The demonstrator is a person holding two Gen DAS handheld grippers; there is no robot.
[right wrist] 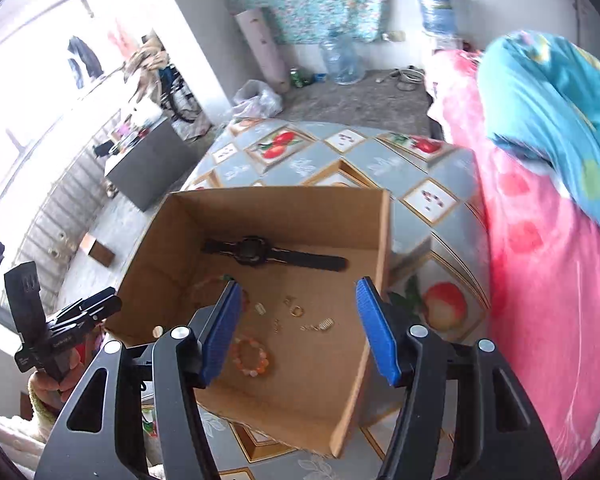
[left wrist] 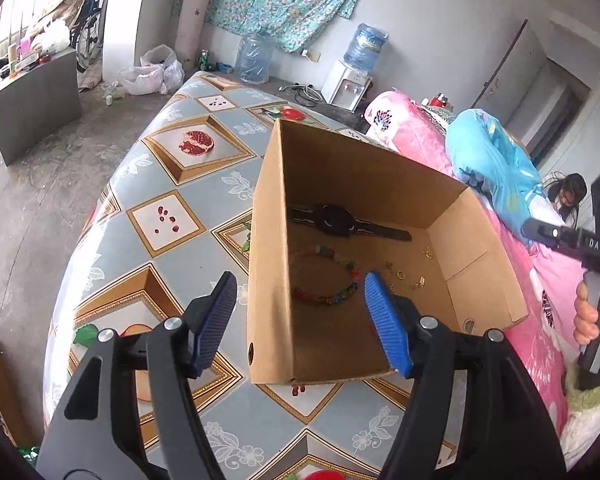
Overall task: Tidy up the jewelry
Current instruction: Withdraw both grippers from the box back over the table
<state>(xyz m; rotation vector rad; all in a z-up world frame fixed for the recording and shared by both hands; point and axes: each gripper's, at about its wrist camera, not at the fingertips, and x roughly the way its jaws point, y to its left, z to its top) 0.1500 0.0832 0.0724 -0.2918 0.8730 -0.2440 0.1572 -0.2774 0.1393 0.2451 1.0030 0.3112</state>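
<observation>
An open cardboard box stands on a fruit-patterned tablecloth. On its floor lie a black watch, a multicoloured bead bracelet and small gold rings and clasps. My left gripper is open and straddles the box's left wall near the front corner without pressing on it. In the right wrist view my right gripper hangs open over the box. Nothing is between its fingers. Below it lie the watch, an orange bead bracelet and a gold ring.
A pink quilt and blue bedding border the table on the right. A grey cabinet, a water dispenser and plastic bags stand on the floor beyond. A person sits at the far right.
</observation>
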